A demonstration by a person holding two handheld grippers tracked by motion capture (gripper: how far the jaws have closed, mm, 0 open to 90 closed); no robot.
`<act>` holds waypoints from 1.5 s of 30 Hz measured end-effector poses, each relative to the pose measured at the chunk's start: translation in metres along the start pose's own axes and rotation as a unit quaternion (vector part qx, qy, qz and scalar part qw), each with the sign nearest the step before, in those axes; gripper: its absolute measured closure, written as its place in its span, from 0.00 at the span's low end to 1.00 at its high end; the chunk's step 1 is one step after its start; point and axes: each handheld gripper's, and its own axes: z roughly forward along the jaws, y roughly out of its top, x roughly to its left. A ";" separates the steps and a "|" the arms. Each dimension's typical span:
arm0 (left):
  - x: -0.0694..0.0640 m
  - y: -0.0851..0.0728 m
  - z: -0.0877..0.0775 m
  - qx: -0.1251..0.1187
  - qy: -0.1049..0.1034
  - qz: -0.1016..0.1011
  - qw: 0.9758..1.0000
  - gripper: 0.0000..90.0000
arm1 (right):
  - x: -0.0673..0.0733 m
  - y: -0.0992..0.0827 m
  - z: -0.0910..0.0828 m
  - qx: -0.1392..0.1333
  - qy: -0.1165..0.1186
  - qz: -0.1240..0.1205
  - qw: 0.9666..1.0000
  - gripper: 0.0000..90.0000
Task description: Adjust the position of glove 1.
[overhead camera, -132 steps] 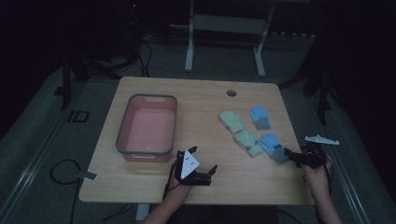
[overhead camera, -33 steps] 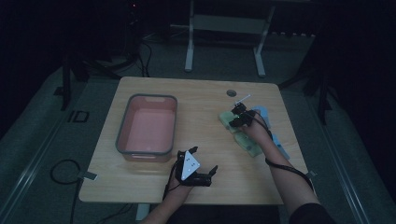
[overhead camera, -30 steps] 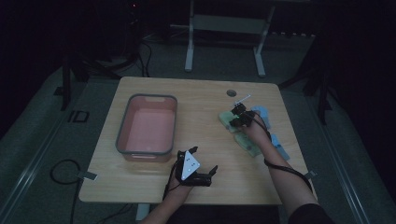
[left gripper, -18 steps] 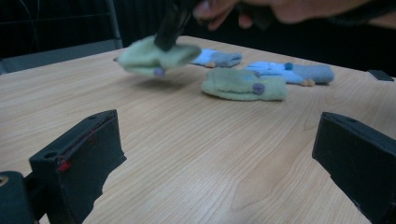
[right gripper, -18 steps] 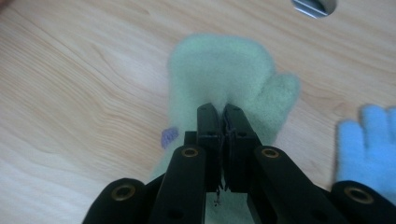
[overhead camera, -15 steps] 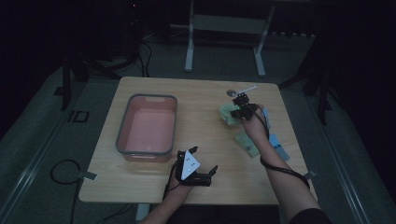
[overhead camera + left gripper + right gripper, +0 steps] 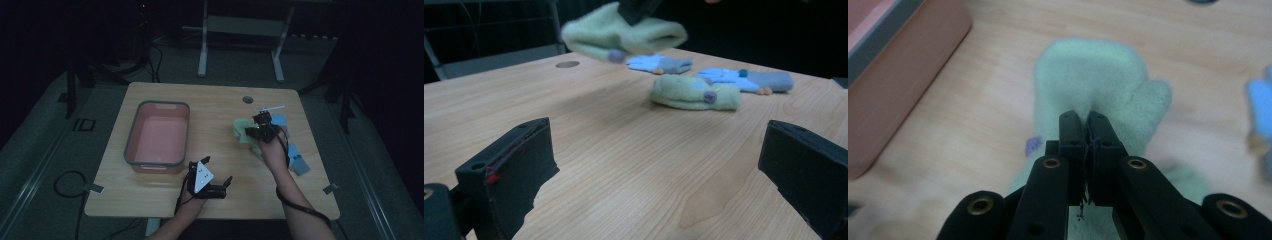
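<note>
Right gripper (image 7: 256, 131) is clamped on the light green sock (image 7: 243, 133); in the right gripper view the jaws sit pressed together with the fabric pinched between them (image 7: 1087, 145). Compared with half a second ago, the sock has left the table (image 7: 210, 105) and hangs clear above it (the left gripper view shows it airborne (image 7: 624, 31), its own shadow on the wood), and the right hand has shifted toward the pink bin (image 7: 131, 145). A second green sock (image 7: 696, 92) and two blue socks (image 7: 659, 63) (image 7: 744, 80) lie where they were, on the right part of the table. Left gripper (image 7: 212, 182) is unmoved near the front edge, jaws standing wide apart with nothing between them.
</note>
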 end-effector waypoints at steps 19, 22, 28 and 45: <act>-0.006 0.000 0.000 -0.003 -0.002 0.037 0.999 0.02 | 0.034 -0.094 0.006 -0.014 -0.022 0.058 0.998 0.97; -0.009 0.000 0.000 -0.002 0.000 0.048 0.999 0.02 | 0.035 -0.100 0.007 -0.014 -0.041 0.052 0.998 0.97; -0.009 0.000 -0.001 -0.004 0.002 0.049 0.999 0.02 | 0.036 -0.112 0.024 0.001 -0.054 0.058 0.997 0.95; 0.002 0.000 -0.001 -0.001 -0.018 0.004 1.000 0.02 | 0.013 -0.089 0.001 -0.026 -0.024 -0.029 0.999 0.69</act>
